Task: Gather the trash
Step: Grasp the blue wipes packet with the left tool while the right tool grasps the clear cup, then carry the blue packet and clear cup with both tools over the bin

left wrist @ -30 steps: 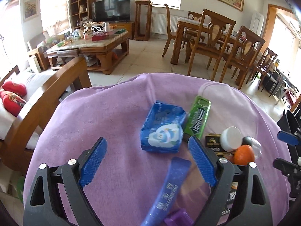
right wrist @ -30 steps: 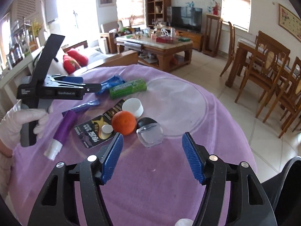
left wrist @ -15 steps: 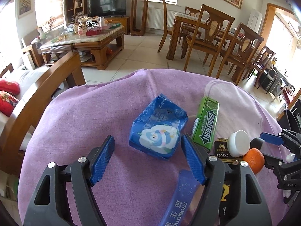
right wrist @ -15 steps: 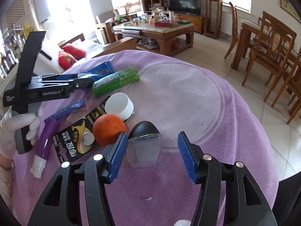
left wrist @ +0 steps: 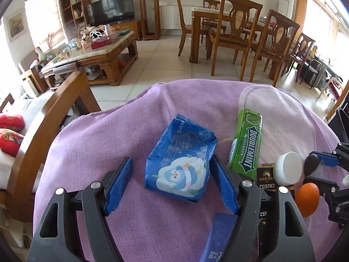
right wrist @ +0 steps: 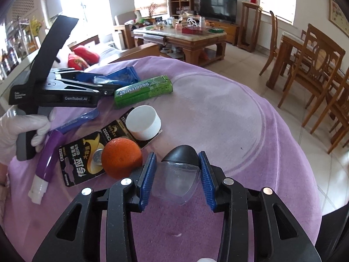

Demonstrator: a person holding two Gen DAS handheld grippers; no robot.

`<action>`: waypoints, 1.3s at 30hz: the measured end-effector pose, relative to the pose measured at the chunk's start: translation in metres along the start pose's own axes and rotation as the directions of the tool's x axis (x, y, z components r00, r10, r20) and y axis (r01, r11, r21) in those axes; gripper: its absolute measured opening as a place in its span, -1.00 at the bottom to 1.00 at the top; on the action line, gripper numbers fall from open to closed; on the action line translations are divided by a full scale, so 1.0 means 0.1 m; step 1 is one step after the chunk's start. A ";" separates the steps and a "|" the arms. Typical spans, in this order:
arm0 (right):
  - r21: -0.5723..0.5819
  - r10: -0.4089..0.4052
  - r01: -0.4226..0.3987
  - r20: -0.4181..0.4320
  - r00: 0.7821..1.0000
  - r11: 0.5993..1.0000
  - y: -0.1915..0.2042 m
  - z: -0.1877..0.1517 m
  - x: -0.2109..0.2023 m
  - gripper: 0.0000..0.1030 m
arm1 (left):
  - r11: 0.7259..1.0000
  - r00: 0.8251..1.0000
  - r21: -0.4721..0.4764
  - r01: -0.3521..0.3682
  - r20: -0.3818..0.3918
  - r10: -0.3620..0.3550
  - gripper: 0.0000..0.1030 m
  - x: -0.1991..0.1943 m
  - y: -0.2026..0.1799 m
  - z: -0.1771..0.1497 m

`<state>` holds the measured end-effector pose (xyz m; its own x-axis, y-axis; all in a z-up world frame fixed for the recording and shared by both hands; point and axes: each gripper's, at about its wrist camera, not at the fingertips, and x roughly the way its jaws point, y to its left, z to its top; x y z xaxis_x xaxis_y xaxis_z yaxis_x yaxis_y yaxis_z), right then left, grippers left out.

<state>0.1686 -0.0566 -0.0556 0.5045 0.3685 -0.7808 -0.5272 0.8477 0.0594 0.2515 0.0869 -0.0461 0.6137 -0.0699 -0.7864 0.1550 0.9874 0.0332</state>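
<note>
From the left wrist, the left gripper [left wrist: 171, 184] stands partly open around a crumpled blue tissue packet with a cartoon penguin [left wrist: 181, 160] near the middle of the round table's purple cloth [left wrist: 104, 139]; its jaws have just been closing, the right pad at the packet's edge, the left pad clear of it. A green Doublemint gum pack [left wrist: 247, 144] lies just beside. From the right wrist, the right gripper [right wrist: 176, 174], jaws just closing, brackets a clear plastic case with a black cap [right wrist: 178, 172] near the table's near edge, pads at its sides; an orange fruit [right wrist: 121, 160] sits just beside.
</note>
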 end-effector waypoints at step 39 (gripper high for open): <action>0.154 0.234 -0.282 0.271 0.934 0.947 -0.42 -0.59 -1.48 -0.69 | 0.979 0.946 -0.043 0.197 0.272 -0.178 -0.19 -1.48 -0.94 -0.70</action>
<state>0.0758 -0.1690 0.0207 0.5329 0.6460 -0.5466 -0.5365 0.7574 0.3721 0.0923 0.0141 0.0240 0.7630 -0.2809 -0.5821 0.2398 0.9594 -0.1486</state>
